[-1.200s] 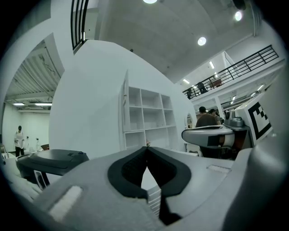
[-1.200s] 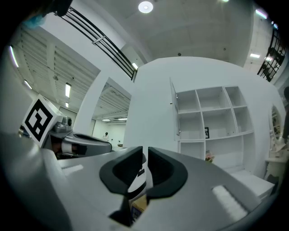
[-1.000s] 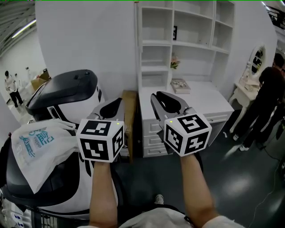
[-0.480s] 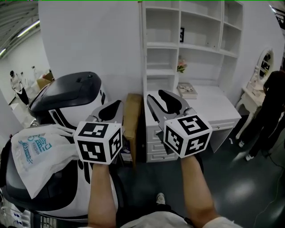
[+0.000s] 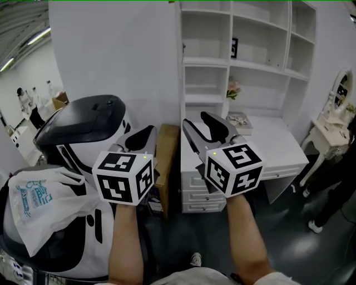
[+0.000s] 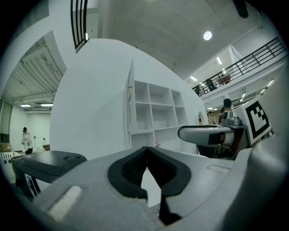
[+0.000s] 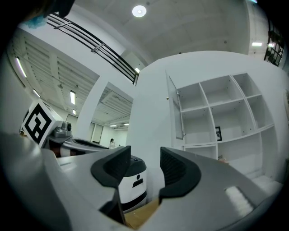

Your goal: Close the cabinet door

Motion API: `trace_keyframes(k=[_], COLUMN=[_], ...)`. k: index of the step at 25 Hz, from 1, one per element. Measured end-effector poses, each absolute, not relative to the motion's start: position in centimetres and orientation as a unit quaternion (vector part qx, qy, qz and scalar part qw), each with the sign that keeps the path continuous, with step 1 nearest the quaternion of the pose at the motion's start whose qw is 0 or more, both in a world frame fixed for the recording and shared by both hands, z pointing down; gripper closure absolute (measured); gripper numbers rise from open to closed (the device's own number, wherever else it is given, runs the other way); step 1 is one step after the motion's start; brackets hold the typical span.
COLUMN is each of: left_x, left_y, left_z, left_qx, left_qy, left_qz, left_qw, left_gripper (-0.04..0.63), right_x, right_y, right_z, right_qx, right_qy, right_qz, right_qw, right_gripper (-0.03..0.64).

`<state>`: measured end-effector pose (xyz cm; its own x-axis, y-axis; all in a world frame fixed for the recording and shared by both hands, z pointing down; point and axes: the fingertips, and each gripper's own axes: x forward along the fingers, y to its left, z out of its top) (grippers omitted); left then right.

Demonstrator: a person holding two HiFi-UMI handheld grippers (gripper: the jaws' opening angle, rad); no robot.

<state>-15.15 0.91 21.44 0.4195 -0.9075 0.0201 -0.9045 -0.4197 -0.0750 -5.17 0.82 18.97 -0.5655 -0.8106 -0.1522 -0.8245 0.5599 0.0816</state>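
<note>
Well, the left claw (image 6: 145,152) is closed on nothing, its tips meeting. The right claw (image 7: 142,158) has just been opening and stands spread, with nothing between its jaws. Both point toward the white shelf cabinet (image 5: 245,53), well apart from it. The narrow cabinet door (image 7: 175,108) stands swung open at its left side.

Bright ceiling lamps (image 7: 139,11) (fisheye-warped edges), soft shadows.

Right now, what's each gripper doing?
Left gripper: shut, empty.
Right gripper: open, jaws have just been opening, nothing between them.
</note>
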Motion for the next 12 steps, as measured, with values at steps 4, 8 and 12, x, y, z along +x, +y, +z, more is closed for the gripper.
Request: trace_keyframes(k=[4,8,12], left_x=[-13.6,-12.3,-11.7], left_y=[-1.6,-3.6,-5.3], left_z=[21.5,21.4,21.1], left_qx=[-0.837,-0.833,-0.825], left_qy=[0.546,0.551,0.563], left_qz=[-0.04,-0.044,-0.047], left_qw=[0.027,0.024,0.026], left_gripper=[0.595,0.595,0.595], right_x=[-4.1,-2.9,-2.4], right_y=[-1.8,-4.2,-6.1], right_z=[18.7,18.6,18.5], right_qx=[-0.451,-0.441,-0.427], right_qy=[0.888,0.894,0.9], right_qz=[0.068,0.06,0.056], right_qw=[0.055,0.06,0.061], right_gripper=[0.402,0.397,0.379])
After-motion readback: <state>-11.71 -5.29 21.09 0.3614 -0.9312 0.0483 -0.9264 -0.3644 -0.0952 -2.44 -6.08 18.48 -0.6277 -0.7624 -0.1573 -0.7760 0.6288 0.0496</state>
